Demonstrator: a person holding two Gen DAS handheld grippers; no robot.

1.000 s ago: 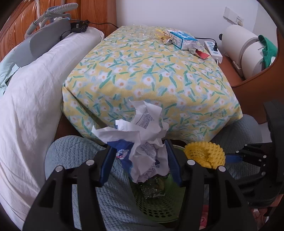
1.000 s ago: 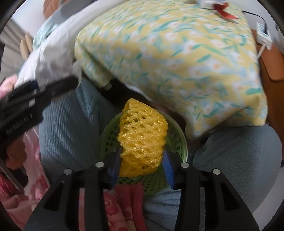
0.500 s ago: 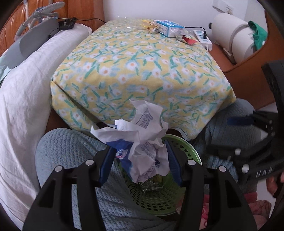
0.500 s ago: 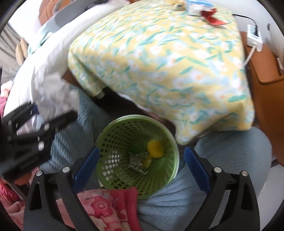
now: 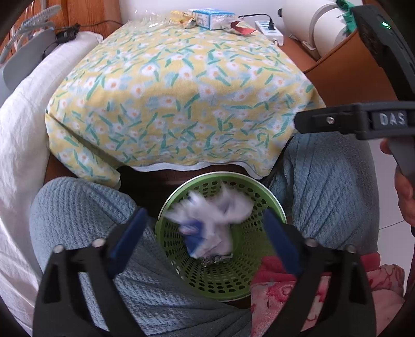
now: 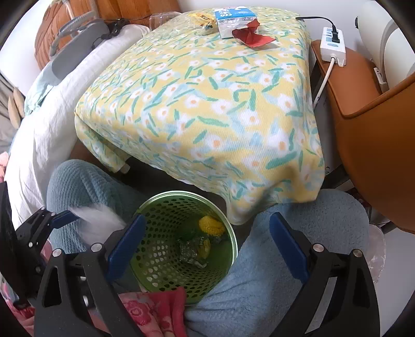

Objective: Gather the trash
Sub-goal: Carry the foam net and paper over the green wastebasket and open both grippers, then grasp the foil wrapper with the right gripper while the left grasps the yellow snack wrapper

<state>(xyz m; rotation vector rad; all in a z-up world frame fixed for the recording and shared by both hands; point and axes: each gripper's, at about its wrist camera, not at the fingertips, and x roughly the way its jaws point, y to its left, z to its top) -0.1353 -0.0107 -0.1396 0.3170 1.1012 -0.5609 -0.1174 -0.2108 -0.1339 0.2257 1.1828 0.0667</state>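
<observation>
Crumpled paper (image 5: pixel 210 220), blurred, sits in the one green basket (image 5: pixel 275 207) between the spread left claw (image 5: pixel 205 238) fingers. Beyond lies one floral-covered bench (image 5: pixel 181 103) carrying one carton (image 6: pixel 234 22). Right claw (image 6: pixel 206 248) spread wide, holding nothing.

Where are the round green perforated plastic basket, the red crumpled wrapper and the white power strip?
Green perforated plastic basket (image 6: pixel 166 269): right wrist view, inner wall.
Red crumpled wrapper (image 6: pixel 255 36): right wrist view, middle.
White power strip (image 6: pixel 333 46): right wrist view, top face.
</observation>
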